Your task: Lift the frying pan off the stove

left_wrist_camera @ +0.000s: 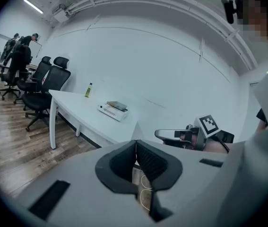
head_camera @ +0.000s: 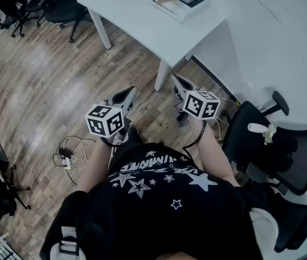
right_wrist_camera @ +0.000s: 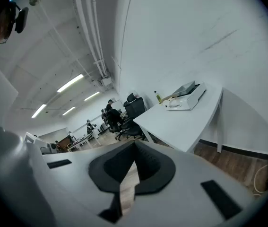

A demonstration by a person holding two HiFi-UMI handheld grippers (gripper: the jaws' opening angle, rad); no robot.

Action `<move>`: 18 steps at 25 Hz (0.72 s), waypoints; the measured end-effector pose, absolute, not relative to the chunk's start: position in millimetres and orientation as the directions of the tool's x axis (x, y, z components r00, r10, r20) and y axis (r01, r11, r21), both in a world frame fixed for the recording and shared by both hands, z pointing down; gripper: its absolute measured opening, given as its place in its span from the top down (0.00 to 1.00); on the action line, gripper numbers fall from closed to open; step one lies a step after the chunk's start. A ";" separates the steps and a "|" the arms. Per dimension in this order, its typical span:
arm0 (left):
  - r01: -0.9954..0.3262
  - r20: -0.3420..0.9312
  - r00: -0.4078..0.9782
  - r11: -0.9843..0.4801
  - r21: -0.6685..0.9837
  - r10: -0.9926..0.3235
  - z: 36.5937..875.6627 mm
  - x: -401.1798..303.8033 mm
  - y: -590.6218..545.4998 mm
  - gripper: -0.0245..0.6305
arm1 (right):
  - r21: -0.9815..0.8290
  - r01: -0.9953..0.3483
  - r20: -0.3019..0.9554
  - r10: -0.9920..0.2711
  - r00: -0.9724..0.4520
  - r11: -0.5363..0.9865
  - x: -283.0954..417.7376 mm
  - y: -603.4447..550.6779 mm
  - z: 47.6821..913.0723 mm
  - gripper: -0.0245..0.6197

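Observation:
No frying pan shows in any view. A white box-shaped device (head_camera: 181, 0) with a flat grey top sits at the far end of a white table (head_camera: 142, 20); the left gripper view also shows the device (left_wrist_camera: 112, 110), and so does the right gripper view (right_wrist_camera: 186, 98). Both grippers hang in front of the person's waist, over the wooden floor and short of the table. My left gripper (head_camera: 127, 95) is shut with nothing between its jaws (left_wrist_camera: 135, 143). My right gripper (head_camera: 179, 83) is likewise shut and empty (right_wrist_camera: 134, 145), and it appears at the right of the left gripper view (left_wrist_camera: 171, 135).
A black office chair (head_camera: 272, 145) stands close at the right, against the white wall. Cables and a plug strip (head_camera: 69, 153) lie on the floor at the left. More black chairs (head_camera: 45, 4) stand beyond the table's left end. A small bottle (left_wrist_camera: 89, 90) is on the table.

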State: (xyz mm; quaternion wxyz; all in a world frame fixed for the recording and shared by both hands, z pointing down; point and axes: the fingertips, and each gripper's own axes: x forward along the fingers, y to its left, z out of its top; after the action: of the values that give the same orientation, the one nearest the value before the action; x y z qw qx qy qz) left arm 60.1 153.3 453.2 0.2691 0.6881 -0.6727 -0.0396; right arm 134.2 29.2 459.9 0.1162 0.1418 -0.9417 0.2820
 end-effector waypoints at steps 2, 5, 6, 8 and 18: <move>-0.905 0.308 0.094 0.048 0.423 -0.947 452.4 59.8 153.3 0.95 | -0.493 -0.336 0.305 -0.202 -0.931 0.802 133.9 30.5 460.0 0.95; -0.904 0.310 0.095 0.048 0.425 -0.946 452.5 58.4 154.5 0.95 | -0.493 -0.339 0.311 -0.202 -0.929 0.801 133.3 32.5 461.8 0.95; -0.903 0.310 0.095 0.049 0.427 -0.946 452.8 57.5 155.0 0.95 | -0.493 -0.340 0.312 -0.202 -0.928 0.801 132.9 33.2 462.4 0.95; -0.901 0.309 0.094 0.051 0.431 -0.946 453.2 54.7 156.1 0.95 | -0.492 -0.340 0.314 -0.201 -0.928 0.801 130.7 34.7 462.5 0.95; -0.892 0.312 0.104 0.050 0.449 -0.944 459.0 32.3 158.7 0.95 | -0.456 -0.336 0.326 -0.197 -0.925 0.824 105.3 41.6 463.9 0.95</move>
State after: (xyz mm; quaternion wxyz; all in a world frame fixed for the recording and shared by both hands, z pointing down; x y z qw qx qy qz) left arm 32.3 158.7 459.0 0.2816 0.6875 -0.6677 -0.0464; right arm 105.3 41.6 463.9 0.1333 0.1410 -0.9456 0.2611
